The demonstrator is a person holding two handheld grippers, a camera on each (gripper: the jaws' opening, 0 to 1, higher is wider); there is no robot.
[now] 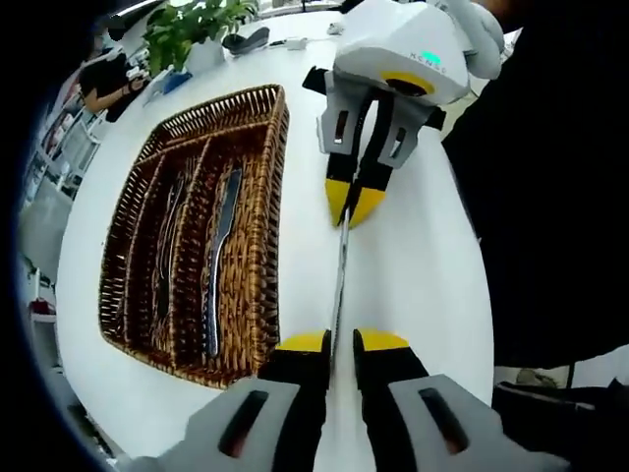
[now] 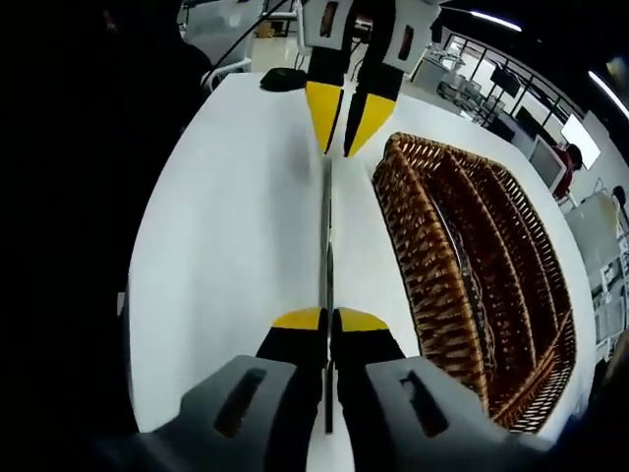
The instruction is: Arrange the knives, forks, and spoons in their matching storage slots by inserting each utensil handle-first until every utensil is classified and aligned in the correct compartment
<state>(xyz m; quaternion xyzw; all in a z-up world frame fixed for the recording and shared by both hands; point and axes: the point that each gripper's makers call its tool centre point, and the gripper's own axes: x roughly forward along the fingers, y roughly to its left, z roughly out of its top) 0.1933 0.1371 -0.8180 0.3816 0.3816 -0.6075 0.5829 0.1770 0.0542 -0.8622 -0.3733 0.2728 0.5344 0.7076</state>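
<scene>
L gripper [image 1: 341, 341] + R gripper [image 2: 328, 319]: each pinches opposite end of one knife [image 1: 340, 280]; wicker tray [image 1: 257, 147] just beside, knife [image 1: 220, 246] inside.

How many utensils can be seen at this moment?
3, possibly more hidden: one knife held at both ends between the left tool and right tool, and two lying in separate slots of the wicker tray.

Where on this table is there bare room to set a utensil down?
Free: the white table beside the knife, away from the basket. Crowded: the strip between knife and basket, and the basket slots already holding utensils.
</scene>
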